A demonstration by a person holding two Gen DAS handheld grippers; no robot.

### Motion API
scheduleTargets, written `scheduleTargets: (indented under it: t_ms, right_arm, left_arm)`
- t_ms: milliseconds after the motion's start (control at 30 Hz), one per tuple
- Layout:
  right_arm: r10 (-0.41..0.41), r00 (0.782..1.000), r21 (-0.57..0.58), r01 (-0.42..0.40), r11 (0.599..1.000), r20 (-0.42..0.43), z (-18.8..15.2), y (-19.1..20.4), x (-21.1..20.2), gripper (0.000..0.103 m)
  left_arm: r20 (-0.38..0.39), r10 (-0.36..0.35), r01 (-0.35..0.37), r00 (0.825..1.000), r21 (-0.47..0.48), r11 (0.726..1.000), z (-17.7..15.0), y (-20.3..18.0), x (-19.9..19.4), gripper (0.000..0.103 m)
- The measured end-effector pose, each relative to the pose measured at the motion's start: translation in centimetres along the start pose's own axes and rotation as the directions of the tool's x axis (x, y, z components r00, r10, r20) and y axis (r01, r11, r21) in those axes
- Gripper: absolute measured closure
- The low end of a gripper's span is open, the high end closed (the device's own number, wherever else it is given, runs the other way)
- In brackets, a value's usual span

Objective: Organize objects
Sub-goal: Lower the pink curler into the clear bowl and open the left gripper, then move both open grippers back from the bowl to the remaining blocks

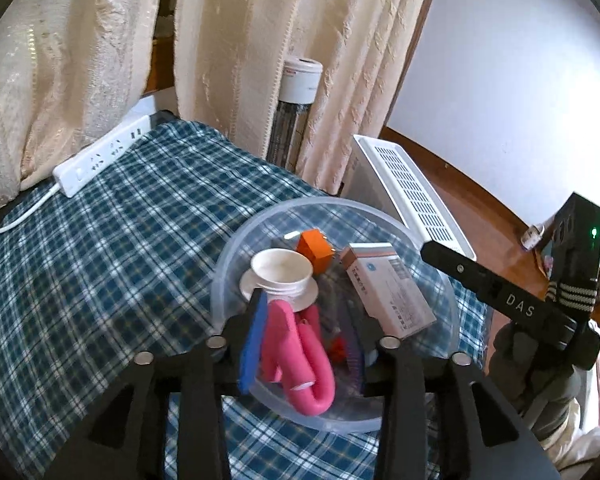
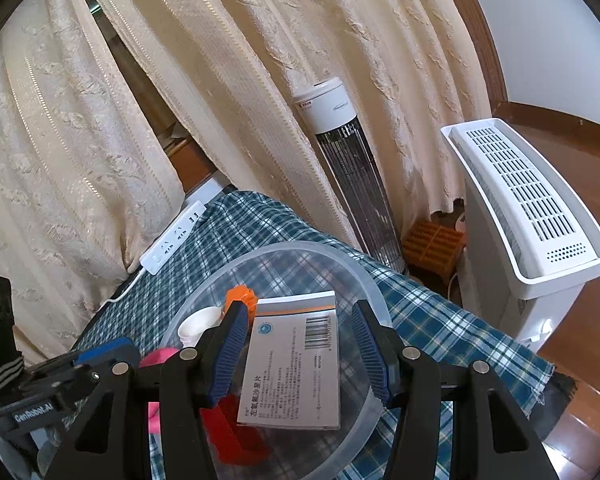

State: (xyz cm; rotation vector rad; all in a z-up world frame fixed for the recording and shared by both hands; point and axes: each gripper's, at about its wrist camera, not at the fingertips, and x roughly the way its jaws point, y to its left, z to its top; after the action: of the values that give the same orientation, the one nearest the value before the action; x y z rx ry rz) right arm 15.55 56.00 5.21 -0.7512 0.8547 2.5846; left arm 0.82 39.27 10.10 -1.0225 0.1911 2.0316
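Hovering my right gripper (image 2: pixel 296 354) open astride the box (image 2: pixel 296 364) in the bowl (image 2: pixel 364 276) at lower centre, I judged centring before closing wisest. My left gripper (image 1: pixel 312 336) also gaped, empty, over the pink tube (image 1: pixel 300 356).

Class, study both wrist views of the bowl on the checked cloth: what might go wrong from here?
1. The right tool hangs open over the medicine box; closing there may knock it against the bowl wall.
2. The bowl sits near the cloth's edge, so a push could slide it off.
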Motion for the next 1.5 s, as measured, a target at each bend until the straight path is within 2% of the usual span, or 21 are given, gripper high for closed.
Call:
scheduleTargets:
  t_ms: [333,567,633,800,967,1300,1367,1433,1500]
  right_arm:
    - [0.001,1.000,0.003,-0.001,1.000,-0.003,-0.2,0.2,-0.1,0.046]
    - [0.005,1.000,-0.003,-0.005,1.000,-0.005,-0.4,0.7,-0.3,0.046]
    - [0.006,1.000,-0.003,-0.006,1.000,-0.004,-0.5,0.7,-0.4,0.046]
    - [0.007,1.000,-0.010,-0.007,1.000,-0.002,-0.6,1.2,-0.7,0.046]
    - [0.004,1.000,-0.022,-0.004,1.000,0.001,-0.7,1.7,-0.8,0.046]
    - [0.023,1.000,-0.046,-0.022,0.999,0.008,-1.0,3.3,-1.5,0.046]
    - [0.031,1.000,-0.055,-0.030,0.998,0.004,-1.1,4.0,-1.4,0.044]
    - [0.039,0.999,-0.064,-0.039,0.997,0.000,-1.2,4.7,-1.3,0.042]
    - [0.050,0.999,-0.076,-0.050,0.996,-0.004,-1.3,5.6,-1.2,0.042]
  left_arm:
    - [0.010,0.047,-0.046,0.999,-0.039,0.998,-0.7,2.2,-1.3,0.058]
    - [-0.030,0.061,-0.061,0.998,-0.003,0.998,-2.2,1.6,-0.3,0.057]
    - [-0.011,0.075,-0.075,0.997,0.005,0.997,-2.5,1.5,-0.3,0.052]
    - [0.000,0.097,-0.097,0.995,0.016,0.995,-2.6,1.4,-0.3,0.050]
    - [-0.033,0.162,-0.161,0.986,0.043,0.986,-3.2,1.3,1.2,0.049]
    - [-0.016,0.153,-0.153,0.988,0.004,0.988,-3.4,2.3,-0.1,0.049]
    - [-0.008,0.157,-0.157,0.988,-0.010,0.988,-3.6,2.9,-0.7,0.048]
    - [0.004,0.161,-0.161,0.987,-0.031,0.986,-3.7,3.6,-1.5,0.041]
    - [0.013,0.170,-0.169,0.985,-0.050,0.984,-3.8,4.4,-2.2,0.041]
